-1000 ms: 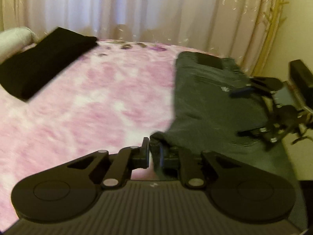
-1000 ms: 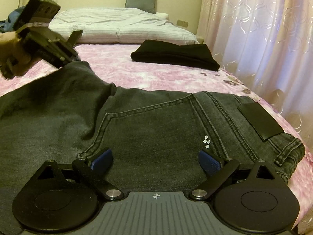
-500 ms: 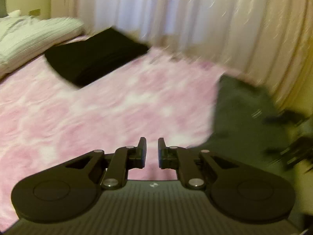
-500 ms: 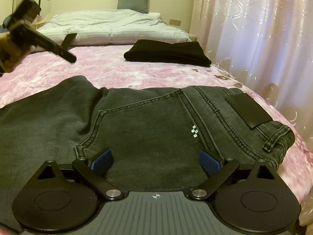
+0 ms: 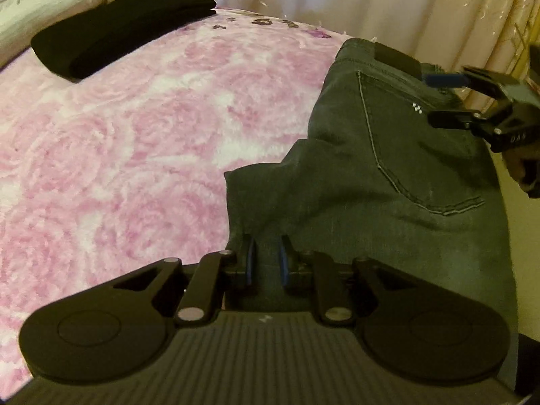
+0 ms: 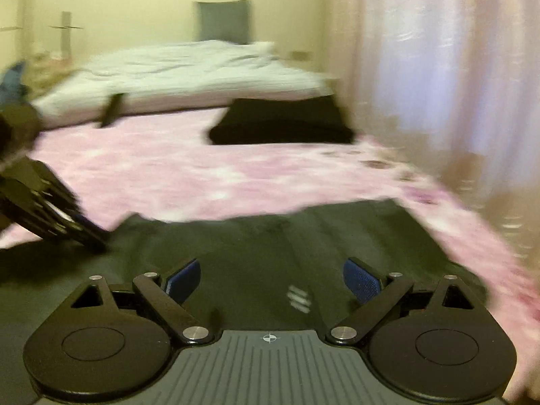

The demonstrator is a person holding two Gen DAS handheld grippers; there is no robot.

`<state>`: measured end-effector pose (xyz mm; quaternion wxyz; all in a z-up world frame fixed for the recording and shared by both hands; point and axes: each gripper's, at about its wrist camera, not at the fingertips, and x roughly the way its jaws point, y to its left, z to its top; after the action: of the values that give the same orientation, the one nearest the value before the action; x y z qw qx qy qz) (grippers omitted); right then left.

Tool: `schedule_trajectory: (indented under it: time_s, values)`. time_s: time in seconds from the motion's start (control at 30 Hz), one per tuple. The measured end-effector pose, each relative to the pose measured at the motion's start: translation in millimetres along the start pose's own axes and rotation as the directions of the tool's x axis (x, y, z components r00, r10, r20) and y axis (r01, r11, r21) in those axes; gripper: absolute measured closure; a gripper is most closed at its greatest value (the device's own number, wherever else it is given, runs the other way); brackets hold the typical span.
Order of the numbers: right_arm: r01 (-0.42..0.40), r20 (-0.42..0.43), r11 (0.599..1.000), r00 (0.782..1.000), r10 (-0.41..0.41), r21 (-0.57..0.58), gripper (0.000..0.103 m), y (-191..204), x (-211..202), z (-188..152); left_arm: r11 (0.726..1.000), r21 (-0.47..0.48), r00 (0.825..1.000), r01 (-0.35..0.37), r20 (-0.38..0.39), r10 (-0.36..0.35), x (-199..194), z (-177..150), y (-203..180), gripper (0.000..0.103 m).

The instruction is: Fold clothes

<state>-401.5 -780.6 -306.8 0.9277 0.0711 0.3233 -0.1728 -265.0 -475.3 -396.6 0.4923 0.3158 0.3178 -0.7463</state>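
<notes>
A bedroom with pale curtains: the work lies on a bed (image 5: 128, 155) covered by a fuzzy pink blanket, with a second, white-sheeted bed (image 6: 189, 67) beyond it.

The left tongs (image 5: 266, 259) are down at the near edge of the dark grey jeans (image 5: 398, 182), their blue pads standing a narrow gap apart with a raised ridge of denim between them. Whether the pads already press the cloth I cannot tell; they look close to pinching but not fully shut. Half a second ago these tongs were up over bare blanket, nearly shut and holding nothing, so they have come back down onto the trouser fabric near the crotch fold.

The right tongs (image 6: 271, 281) are spread wide with nothing between the pads, hovering over the seat of the jeans close to the back pocket; the right-wrist view is smeared with motion, whereas it was sharp a moment before, so that hand is now on the move.

The jeans lie flat along the bed's right-hand edge, waistband toward the far curtain-side corner. A folded black garment (image 5: 114, 30) sits well apart near the far left corner.

By my reckoning the re-grip means a new fold is being set up, with the right tongs still to take hold.
</notes>
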Motion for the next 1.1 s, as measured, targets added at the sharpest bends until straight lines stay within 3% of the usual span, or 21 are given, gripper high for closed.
schedule_trajectory:
  time_s: [0.07,0.13,0.2,0.23,0.3,0.43,0.6,0.63,0.77,0.87,1.0,1.1]
  values:
    - [-0.057,-0.016,0.998,0.998,0.058,0.026,0.009,-5,16,9,1.000,-0.015,1.000,-0.008,-0.002,0.008,-4,-3,1,0.088]
    - [-0.064,-0.024,0.989,0.997,0.067,0.132,0.009,-34,25,11,0.999,-0.028,1.000,-0.017,-0.003,0.017,-13,-10,0,0.088]
    - [-0.002,-0.011,0.986,1.000,0.003,0.169,0.017,-56,20,13,0.998,-0.052,0.999,-0.039,-0.002,0.039,-23,-19,-2,0.088]
    - [-0.014,-0.004,0.984,1.000,0.015,0.180,0.023,-63,15,13,0.996,-0.065,0.999,-0.054,0.001,0.054,-31,-25,-4,0.088]
    - [-0.019,0.004,0.981,1.000,0.018,0.193,0.023,-68,7,8,0.993,-0.091,0.997,-0.079,0.014,0.081,-50,-38,-11,0.089]
    - [0.074,0.033,0.986,0.996,-0.080,0.151,0.022,-47,-22,-1,0.978,-0.166,0.988,-0.123,0.072,0.137,-98,-74,-33,0.087]
    - [-0.096,0.080,0.992,0.993,0.090,0.077,0.022,-2,-62,-39,0.950,-0.256,0.979,-0.179,0.051,0.198,-151,-148,-76,0.085]
    - [-0.107,0.057,0.993,0.993,0.104,0.045,0.019,6,-63,-48,0.937,-0.289,0.976,-0.195,0.038,0.215,-161,-166,-81,0.085]
    - [-0.015,0.027,0.996,0.999,0.017,-0.089,0.014,33,-79,-81,0.867,-0.421,0.956,-0.265,0.003,0.294,-209,-244,-101,0.085]
    - [-0.010,0.040,0.998,0.999,0.013,-0.058,0.013,47,-97,-80,0.800,-0.514,0.933,-0.310,-0.002,0.360,-250,-297,-121,0.084]
    - [-0.098,0.079,0.990,0.991,0.106,-0.101,0.013,93,-116,-79,0.704,-0.570,0.875,-0.424,-0.059,0.480,-297,-359,-150,0.082]
    - [-0.222,0.064,0.954,0.969,0.239,-0.204,0.013,153,-121,-79,0.617,-0.631,0.828,-0.470,-0.073,0.556,-330,-394,-167,0.077]
